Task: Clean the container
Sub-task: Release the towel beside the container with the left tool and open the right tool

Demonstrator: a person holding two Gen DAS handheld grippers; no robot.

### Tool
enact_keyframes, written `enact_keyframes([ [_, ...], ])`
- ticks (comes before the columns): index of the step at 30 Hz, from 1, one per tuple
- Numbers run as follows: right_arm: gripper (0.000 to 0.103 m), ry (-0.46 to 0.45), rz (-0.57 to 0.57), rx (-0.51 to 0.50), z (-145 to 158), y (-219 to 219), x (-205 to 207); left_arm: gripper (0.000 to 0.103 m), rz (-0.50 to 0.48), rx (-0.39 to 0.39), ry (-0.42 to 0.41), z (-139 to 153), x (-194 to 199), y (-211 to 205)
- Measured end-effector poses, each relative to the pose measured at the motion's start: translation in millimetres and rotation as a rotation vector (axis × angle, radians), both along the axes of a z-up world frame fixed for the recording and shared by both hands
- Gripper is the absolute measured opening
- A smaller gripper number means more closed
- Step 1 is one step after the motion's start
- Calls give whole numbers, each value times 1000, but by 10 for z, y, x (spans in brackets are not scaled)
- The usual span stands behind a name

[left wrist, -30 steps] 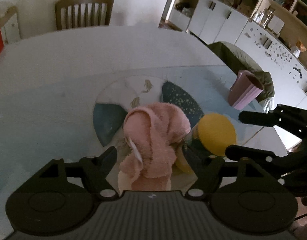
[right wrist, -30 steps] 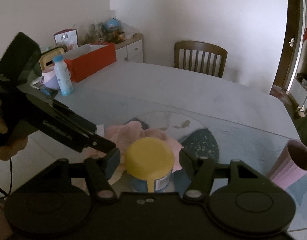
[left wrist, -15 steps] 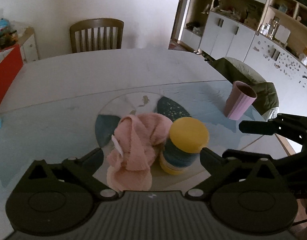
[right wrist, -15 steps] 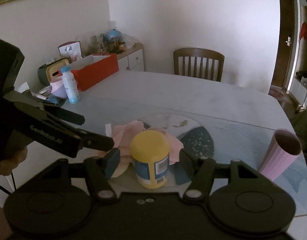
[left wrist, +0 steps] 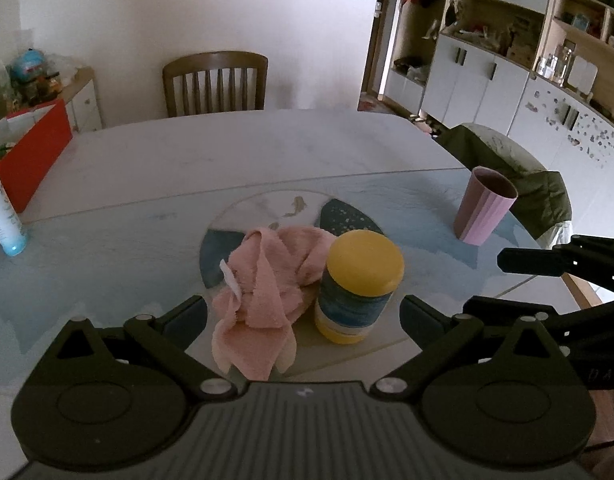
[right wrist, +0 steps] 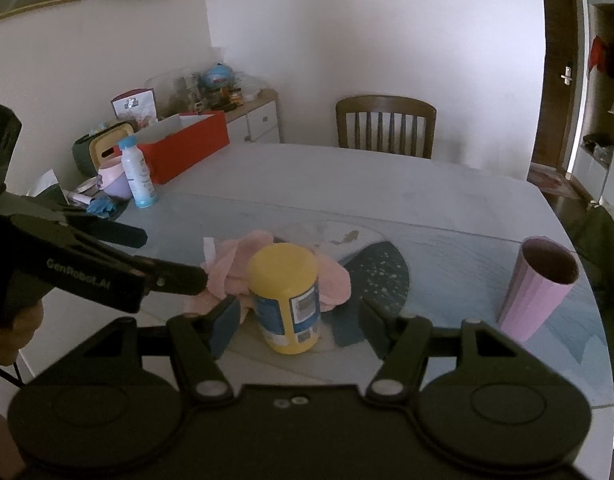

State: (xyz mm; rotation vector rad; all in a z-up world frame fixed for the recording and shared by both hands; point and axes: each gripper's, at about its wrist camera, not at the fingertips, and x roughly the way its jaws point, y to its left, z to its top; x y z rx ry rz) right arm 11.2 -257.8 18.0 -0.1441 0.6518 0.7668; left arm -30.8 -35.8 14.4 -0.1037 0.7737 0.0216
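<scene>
the jar [left wrist: 357,286] with the yellow lid stands upright on the table [left wrist: 247,148], with the pink cloth [left wrist: 267,280] crumpled against its left side and a pink cup [left wrist: 483,208] well apart to its right. the left gripper [left wrist: 303,314] hangs just short of the jar and cloth, its fingers spread wide and holding nothing. the right gripper [right wrist: 297,322] faces the jar with its fingers apart on either side, not touching it.
</scene>
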Motion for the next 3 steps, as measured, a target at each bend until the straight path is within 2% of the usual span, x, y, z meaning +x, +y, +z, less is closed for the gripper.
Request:
enact_keyframes([
  [3,65,3,-16,2,3,-36,-2,103,-14,-3,4,4,8,-34],
])
